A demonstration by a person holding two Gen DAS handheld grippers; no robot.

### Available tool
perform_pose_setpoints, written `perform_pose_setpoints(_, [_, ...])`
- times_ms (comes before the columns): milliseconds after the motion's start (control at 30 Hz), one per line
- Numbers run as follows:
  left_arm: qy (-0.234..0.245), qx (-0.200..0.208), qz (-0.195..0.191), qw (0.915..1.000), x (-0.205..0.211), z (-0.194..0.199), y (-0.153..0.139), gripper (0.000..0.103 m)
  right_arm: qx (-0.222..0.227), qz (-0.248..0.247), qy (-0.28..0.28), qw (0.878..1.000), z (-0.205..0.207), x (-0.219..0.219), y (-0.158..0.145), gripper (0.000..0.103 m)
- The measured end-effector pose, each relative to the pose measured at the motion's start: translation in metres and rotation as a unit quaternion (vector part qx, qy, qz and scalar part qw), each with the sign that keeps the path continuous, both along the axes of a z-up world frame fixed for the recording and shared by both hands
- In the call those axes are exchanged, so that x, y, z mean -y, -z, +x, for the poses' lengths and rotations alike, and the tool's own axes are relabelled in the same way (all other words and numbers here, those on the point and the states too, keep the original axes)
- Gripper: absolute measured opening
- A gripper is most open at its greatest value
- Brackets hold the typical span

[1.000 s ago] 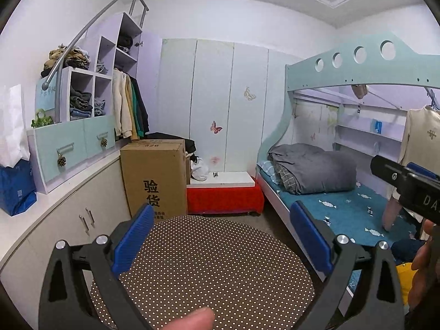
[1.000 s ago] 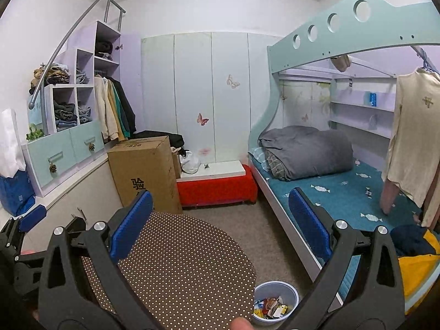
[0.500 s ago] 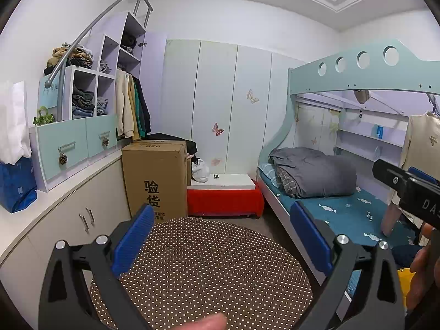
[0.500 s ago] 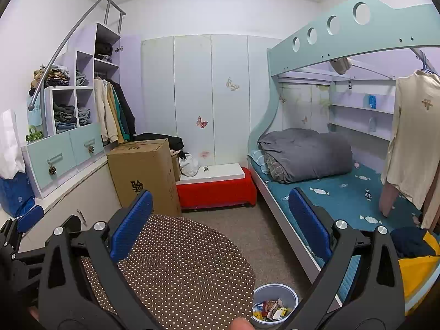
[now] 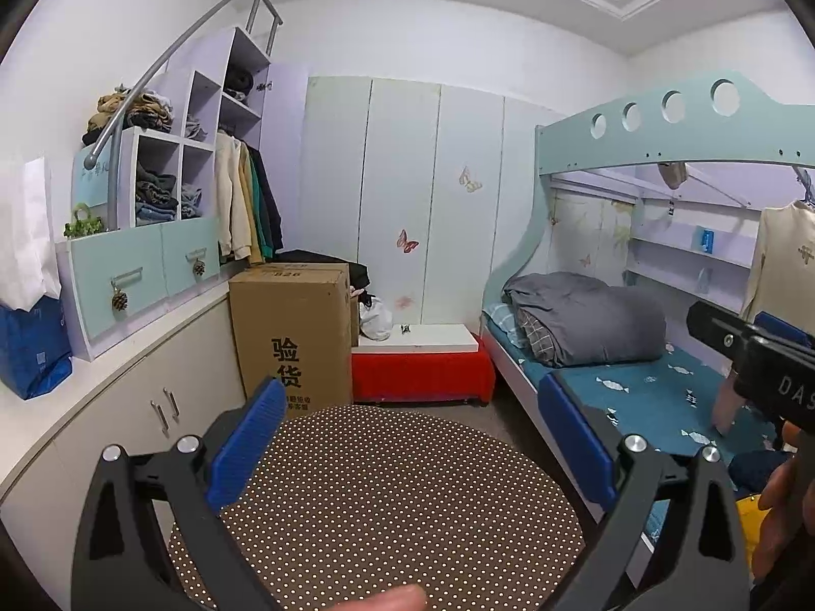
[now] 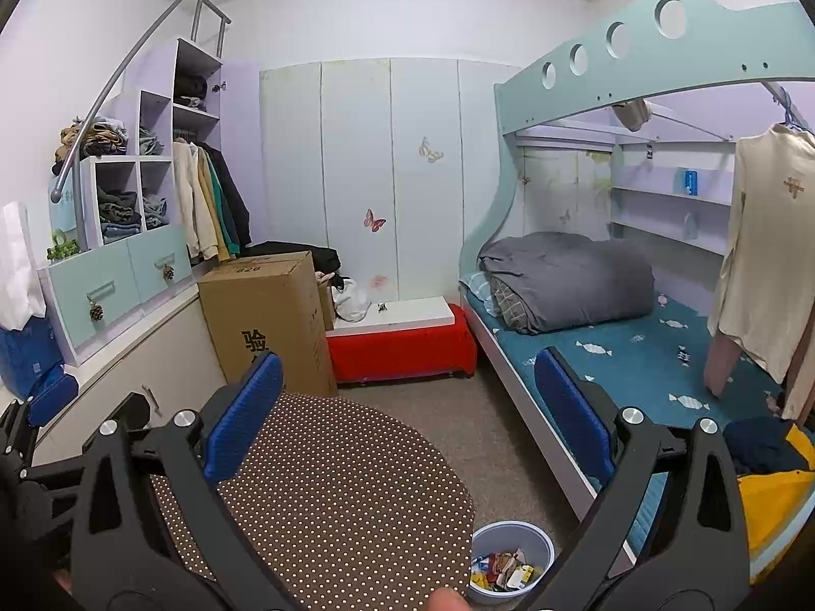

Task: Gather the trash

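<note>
- A small blue trash bin [image 6: 512, 557], part-filled with colourful wrappers and scraps, stands on the grey carpet between the round desk and the lower bunk, seen at the bottom edge of the right wrist view.
- The round desk [image 5: 377, 499], covered in brown cloth with pale dots, fills the foreground under both grippers; its top is bare.
- The right gripper [image 6: 407, 417] hangs above the desk's right edge, blue-padded fingers [image 6: 242, 417] spread wide, nothing between them.
- The left gripper [image 5: 412, 433] hovers over the desk's middle, its fingers [image 5: 573, 438] likewise spread and empty.
- A fingertip shows at the bottom rim of each view.
- Beyond the desk a tall cardboard box [image 5: 293, 336] printed with black characters stands against the cabinet run, just beside a red storage bench [image 5: 423, 374] with a white top.
- To the right, a teal bunk bed [image 6: 611, 356] carries a rolled grey quilt [image 6: 570, 280]; a cream garment [image 6: 764, 254] hangs at its near end.
- Stepped shelves [image 5: 168, 173] at left hold folded clothes.
</note>
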State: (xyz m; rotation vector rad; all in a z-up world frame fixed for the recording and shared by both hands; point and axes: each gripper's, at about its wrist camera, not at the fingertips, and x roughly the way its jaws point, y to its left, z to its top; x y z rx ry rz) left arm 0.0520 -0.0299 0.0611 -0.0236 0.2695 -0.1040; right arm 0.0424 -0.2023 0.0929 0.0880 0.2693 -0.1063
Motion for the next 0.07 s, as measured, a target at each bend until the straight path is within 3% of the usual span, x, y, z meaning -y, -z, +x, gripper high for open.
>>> perform_pose_setpoints(67, [-0.002, 0.000, 0.000, 1.0000, -0.0008, 0.0008, -0.0005, 0.098, 0.000, 0.003, -0.003, 1.000, 0.0002, 0.0002, -0.0001, 0.097])
